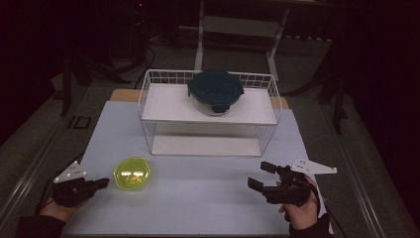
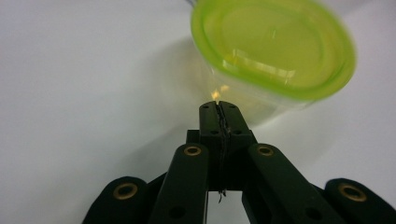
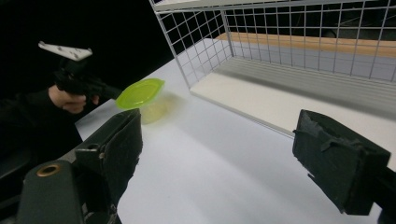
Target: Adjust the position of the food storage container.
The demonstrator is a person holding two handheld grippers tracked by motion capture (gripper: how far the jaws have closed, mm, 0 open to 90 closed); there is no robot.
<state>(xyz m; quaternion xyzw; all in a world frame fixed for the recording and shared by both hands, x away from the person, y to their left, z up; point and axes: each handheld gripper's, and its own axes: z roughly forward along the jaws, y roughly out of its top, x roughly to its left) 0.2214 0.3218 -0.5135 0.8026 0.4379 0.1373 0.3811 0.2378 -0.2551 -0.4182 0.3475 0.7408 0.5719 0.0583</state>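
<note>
High view: lidded green tub (image 1: 131, 173) on table, dark-lidded bowl (image 1: 215, 90) atop wire rack (image 1: 148, 94), left gripper (image 1: 101, 183) jaws together, right gripper (image 1: 261, 175) jaws apart.

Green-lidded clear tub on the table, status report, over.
Left gripper shut, tips just short of the green-lidded clear plastic tub. Right gripper open, empty. Tub upright, lid on. Nothing between.

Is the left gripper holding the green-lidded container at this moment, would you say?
No: the left gripper is shut on nothing, its tips just short of the green-lidded container.
</note>
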